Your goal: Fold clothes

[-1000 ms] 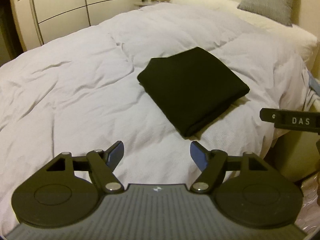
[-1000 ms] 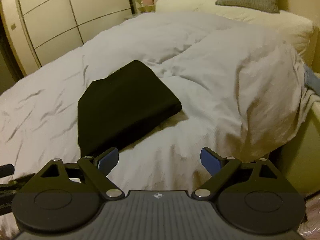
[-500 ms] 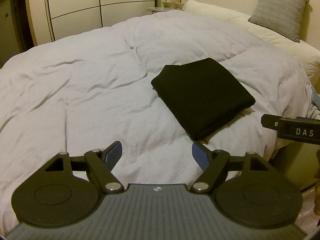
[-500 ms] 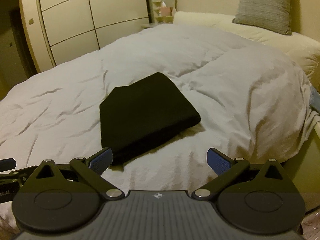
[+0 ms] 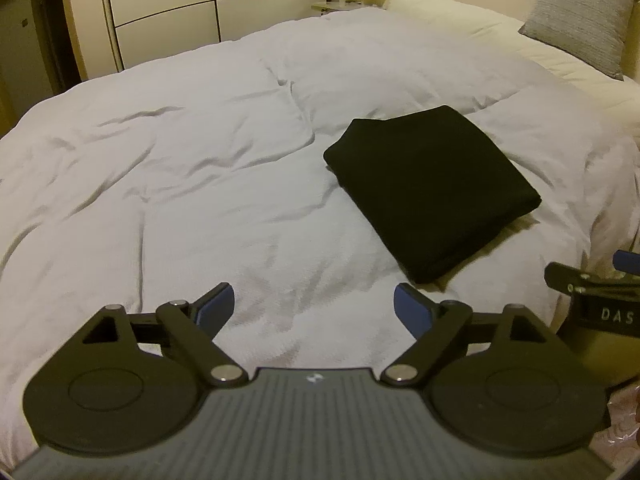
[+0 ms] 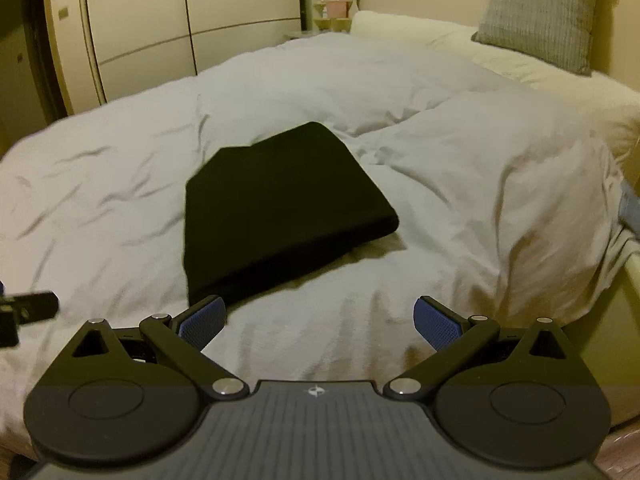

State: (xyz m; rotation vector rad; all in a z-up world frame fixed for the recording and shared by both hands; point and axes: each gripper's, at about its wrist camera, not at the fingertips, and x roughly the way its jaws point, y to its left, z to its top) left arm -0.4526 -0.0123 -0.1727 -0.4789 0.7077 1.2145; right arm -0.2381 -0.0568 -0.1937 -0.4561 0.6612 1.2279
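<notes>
A black garment (image 5: 432, 192) lies folded into a neat rectangle on the white duvet (image 5: 180, 184), right of centre in the left wrist view and at centre (image 6: 280, 208) in the right wrist view. My left gripper (image 5: 314, 306) hovers over the duvet's near edge, short of the garment; its jaws are opening and hold nothing. My right gripper (image 6: 320, 320) stands open and empty just in front of the garment's near edge. Part of the right gripper (image 5: 600, 300) shows at the left view's right border.
The duvet (image 6: 460, 184) covers a bed. A grey cushion (image 6: 540, 16) and a cream pillow (image 6: 460, 44) lie at the head, far right. White wardrobe doors (image 5: 208, 12) stand behind. The bed's edge drops off at right (image 6: 624, 272).
Both views have rolled and shifted, so the garment sits further right in each. The left jaws stand wider apart than before. The garment itself has not moved.
</notes>
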